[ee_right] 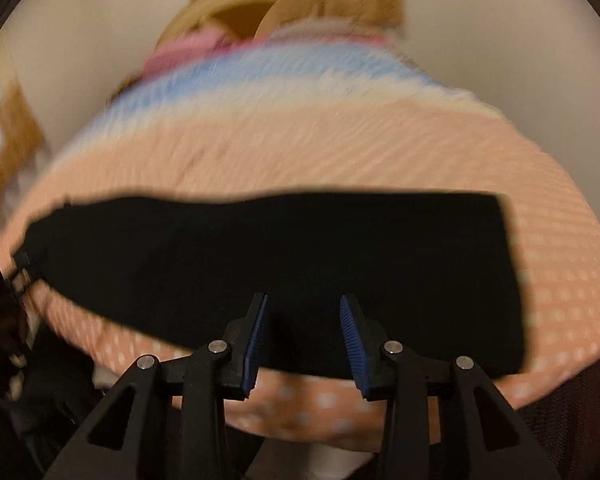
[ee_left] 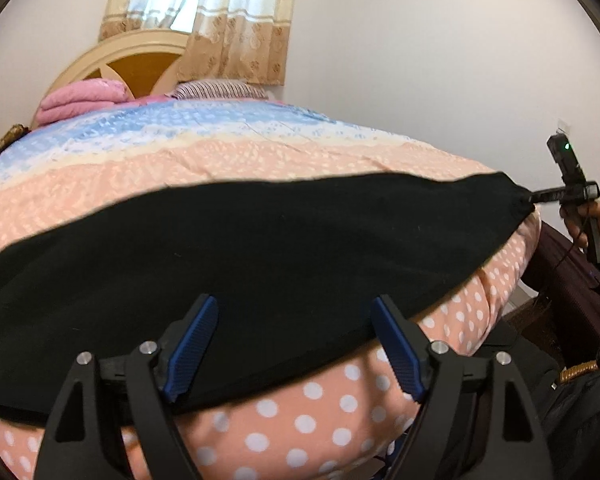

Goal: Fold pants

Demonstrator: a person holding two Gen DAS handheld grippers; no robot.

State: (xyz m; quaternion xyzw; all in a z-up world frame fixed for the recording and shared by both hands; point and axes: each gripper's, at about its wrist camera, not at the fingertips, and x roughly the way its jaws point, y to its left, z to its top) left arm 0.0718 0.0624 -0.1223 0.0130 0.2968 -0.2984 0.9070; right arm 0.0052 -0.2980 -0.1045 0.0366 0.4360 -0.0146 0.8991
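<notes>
The black pants (ee_left: pixel 260 248) lie stretched in a long band across the near part of the bed's peach polka-dot quilt (ee_left: pixel 308 424), and every place here is read off that quilt. The left gripper (ee_left: pixel 296 312) hovers at the quilt's near edge with its blue-padded fingers (ee_left: pixel 194 354) spread wide, the pants' lower hem running between them but nothing clamped. In the left wrist view the right gripper (ee_left: pixel 540 196) shows far off at the quilt's right-hand corner, its tip right at the pointed end of the pants; whether it pinches the cloth there cannot be told from that view. The right wrist view is blurred, yet it shows the right gripper (ee_right: pixel 304 304) with its fingers (ee_right: pixel 256 344) apart, pads not touching, the pants (ee_right: pixel 284 272) spread beyond them over the quilt (ee_right: pixel 320 400) and their squared end towards the quilt's right side. At the quilt's far end sit a folded pink blanket (ee_left: pixel 80 100), a striped pillow (ee_left: pixel 220 90) and a cream headboard (ee_left: pixel 112 60), a patterned curtain (ee_left: pixel 236 28) hanging above.
</notes>
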